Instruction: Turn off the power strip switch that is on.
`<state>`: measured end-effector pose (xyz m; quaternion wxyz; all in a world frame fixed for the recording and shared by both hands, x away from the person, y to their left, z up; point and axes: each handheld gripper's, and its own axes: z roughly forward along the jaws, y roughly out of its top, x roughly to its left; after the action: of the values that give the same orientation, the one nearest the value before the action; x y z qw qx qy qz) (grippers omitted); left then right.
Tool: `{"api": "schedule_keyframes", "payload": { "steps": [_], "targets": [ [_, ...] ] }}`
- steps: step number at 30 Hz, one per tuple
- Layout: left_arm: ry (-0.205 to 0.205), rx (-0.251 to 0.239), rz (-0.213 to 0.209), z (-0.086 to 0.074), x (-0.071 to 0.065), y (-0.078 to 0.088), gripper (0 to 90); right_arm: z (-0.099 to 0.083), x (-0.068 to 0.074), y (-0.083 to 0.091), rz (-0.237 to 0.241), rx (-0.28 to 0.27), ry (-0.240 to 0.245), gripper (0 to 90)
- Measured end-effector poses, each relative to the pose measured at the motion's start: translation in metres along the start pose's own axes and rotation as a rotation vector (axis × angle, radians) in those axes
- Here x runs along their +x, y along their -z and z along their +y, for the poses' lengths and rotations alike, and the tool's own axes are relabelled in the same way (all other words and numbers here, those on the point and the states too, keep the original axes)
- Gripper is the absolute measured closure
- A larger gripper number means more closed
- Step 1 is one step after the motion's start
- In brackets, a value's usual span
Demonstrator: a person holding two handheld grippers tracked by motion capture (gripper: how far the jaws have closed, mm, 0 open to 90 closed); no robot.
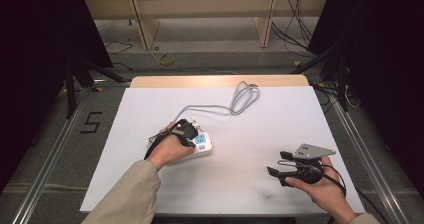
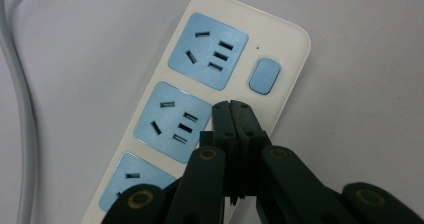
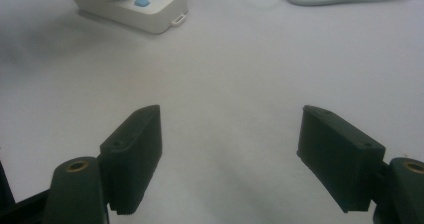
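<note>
The power strip (image 2: pixel 225 84) is white and long, with rounded corners. It lies flat on the white tabletop (image 1: pixel 250 149). On its top are blue squares with little dark plug holes, set in a row. A small blue button (image 2: pixel 265 76) sits near one end, beside the first blue square. The left gripper (image 2: pixel 234 106) has its jaws pressed together, and their tips are over the strip, just below the button. A grey cord (image 1: pixel 220 108) runs from the strip and curls into a loop farther away.

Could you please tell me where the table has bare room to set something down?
The table is bare between the power strip and the right gripper, and along its far right. It is crowded around the strip under the left gripper and by the coiled cable.
</note>
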<state>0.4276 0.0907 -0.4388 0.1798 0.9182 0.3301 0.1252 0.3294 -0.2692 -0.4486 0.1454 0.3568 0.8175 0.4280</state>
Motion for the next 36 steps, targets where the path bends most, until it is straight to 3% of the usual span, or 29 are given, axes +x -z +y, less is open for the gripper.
{"api": "schedule_keyframes", "payload": {
  "steps": [28,36],
  "targets": [
    [-0.007,-0.005,0.012,-0.0009,0.0025,0.0043,90.0,0.0002,0.0002,0.0002,0.002,-0.003,0.002,26.3],
    [-0.002,-0.031,0.017,-0.0013,0.0035,0.0080,90.0,0.0003,0.0002,0.0004,0.002,-0.005,0.004,26.3]
  ]
}}
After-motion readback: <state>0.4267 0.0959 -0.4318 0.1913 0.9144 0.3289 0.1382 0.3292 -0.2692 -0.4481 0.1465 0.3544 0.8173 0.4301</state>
